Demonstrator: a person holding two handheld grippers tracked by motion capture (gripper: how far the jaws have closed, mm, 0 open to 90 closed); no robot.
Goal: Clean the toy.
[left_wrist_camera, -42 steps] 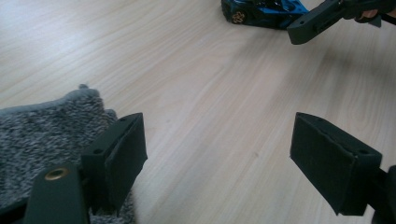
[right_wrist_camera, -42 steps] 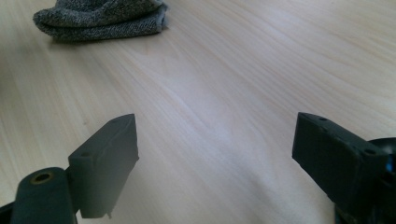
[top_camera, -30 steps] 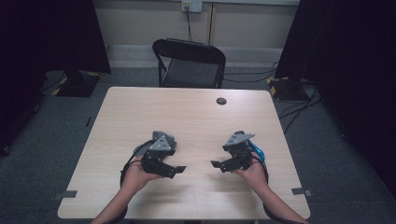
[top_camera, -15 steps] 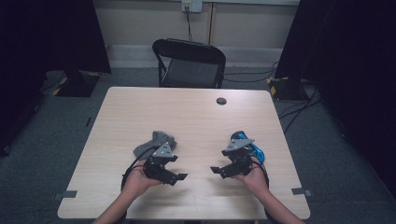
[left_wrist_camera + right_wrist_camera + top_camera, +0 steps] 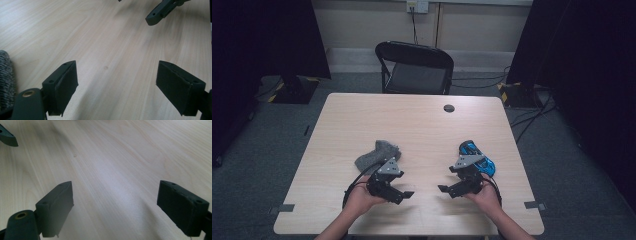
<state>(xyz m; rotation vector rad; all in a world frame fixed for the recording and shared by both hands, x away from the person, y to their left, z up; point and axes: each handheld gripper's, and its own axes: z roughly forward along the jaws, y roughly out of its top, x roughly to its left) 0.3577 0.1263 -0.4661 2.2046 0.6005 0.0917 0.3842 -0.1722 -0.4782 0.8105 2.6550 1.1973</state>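
grey knitted cloth [image 5: 377,154]: crumpled, flat on table, near-left | blue toy car [image 5: 477,156]: black-trimmed, upright on table, near-right, well apart from cloth

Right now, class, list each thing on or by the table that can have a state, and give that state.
Left hand-held gripper: open, empty.
Right hand-held gripper: open, empty.
Grey sock: lying crumpled on the table.
Blue toy car: resting on the table.
Folding chair: unfolded, unoccupied.

Both grippers [image 5: 427,191] wide open, empty
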